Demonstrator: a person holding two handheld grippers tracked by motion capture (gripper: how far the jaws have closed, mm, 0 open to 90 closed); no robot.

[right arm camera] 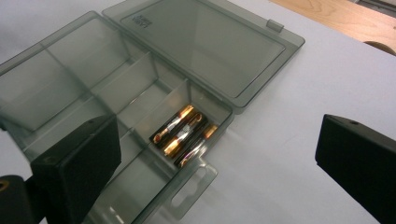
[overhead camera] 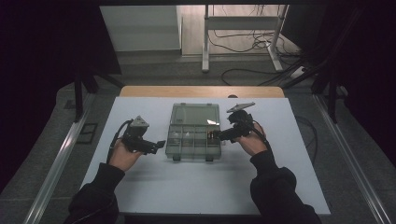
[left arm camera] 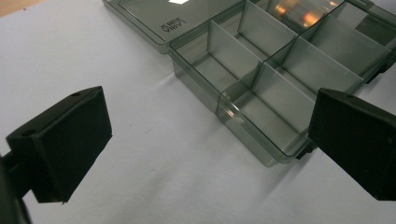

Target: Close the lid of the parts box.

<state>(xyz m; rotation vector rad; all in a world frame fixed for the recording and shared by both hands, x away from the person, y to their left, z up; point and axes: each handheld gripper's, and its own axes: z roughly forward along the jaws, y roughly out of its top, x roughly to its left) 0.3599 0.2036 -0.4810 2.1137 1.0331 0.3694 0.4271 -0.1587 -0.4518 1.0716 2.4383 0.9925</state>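
Clear compartment box [overhead camera: 193, 135] sits mid-table, lid flat open behind it. Batteries [right arm camera: 184, 134] lie in one corner compartment (right side, high view). Left gripper [overhead camera: 156, 145] and right gripper [overhead camera: 215, 136] flank the box, jaws wide apart, holding nothing.

A smoky, see-through organiser box [overhead camera: 194, 135] lies open on the white worktop [overhead camera: 187, 186], its lid [overhead camera: 194, 114] folded flat on the far side of the tray. Dividers split the tray into small compartments. Several black-and-gold batteries [right arm camera: 184, 134] lie side by side in the compartment at the tray's right-hand end, beside the lid hinge.
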